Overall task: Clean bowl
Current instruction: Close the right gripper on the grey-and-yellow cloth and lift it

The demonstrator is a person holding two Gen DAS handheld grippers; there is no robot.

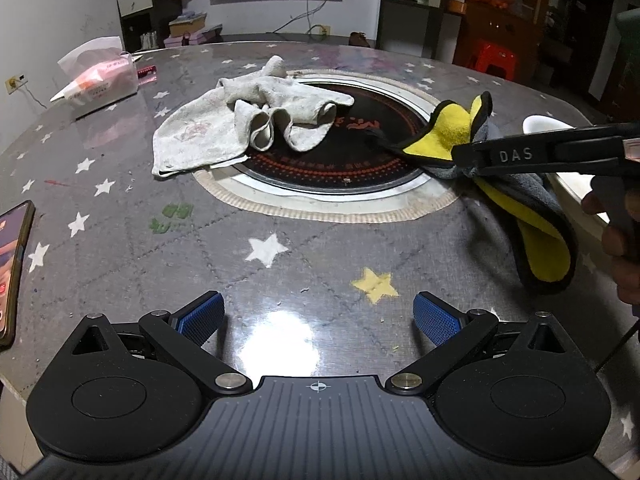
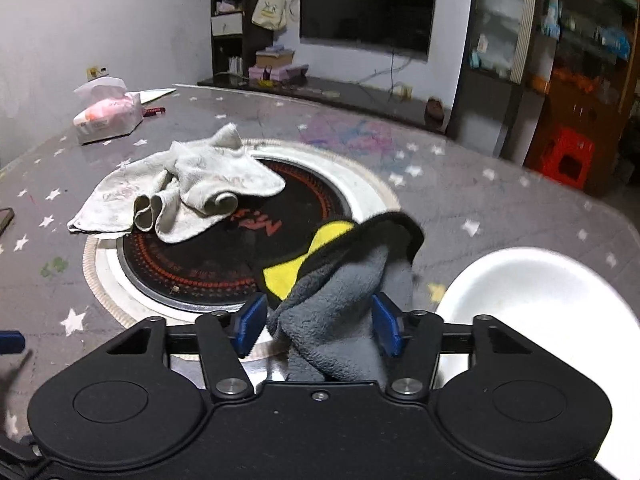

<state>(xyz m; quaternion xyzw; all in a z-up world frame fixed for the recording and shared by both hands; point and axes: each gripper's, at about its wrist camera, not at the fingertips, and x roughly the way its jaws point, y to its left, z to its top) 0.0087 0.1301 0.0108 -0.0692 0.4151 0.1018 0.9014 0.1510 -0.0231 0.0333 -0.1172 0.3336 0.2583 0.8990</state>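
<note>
On the right gripper [image 2: 318, 330] we see the blue fingers [image 2: 252, 330] clamped on a bunched fold of the grey-and-yellow cloth [image 2: 340, 280], which rises between them and drapes forward over the edge of the round black cooktop [image 2: 224, 256] set into the bench [image 2: 480, 192]. The left wrist view confirms this grip from the side: the black fingers close on the cloth [image 1: 452, 132], and its loose end hangs toward the bench. On the left gripper [image 1: 318, 316] we see the fingers [image 1: 200, 320] spread wide apart with nothing between them, above the bare star-patterned bench surface [image 1: 280, 248]. The white bowl [image 2: 540, 308] stands on the bench just to the right of the right gripper, near the cloth but apart from it. A crumpled off-white towel [image 2: 188, 196] lies across the far left rim of the cooktop. A tissue pack [image 2: 108, 116] sits well apart at the far left, and a phone [image 1: 14, 272] lies at the left edge.
</note>
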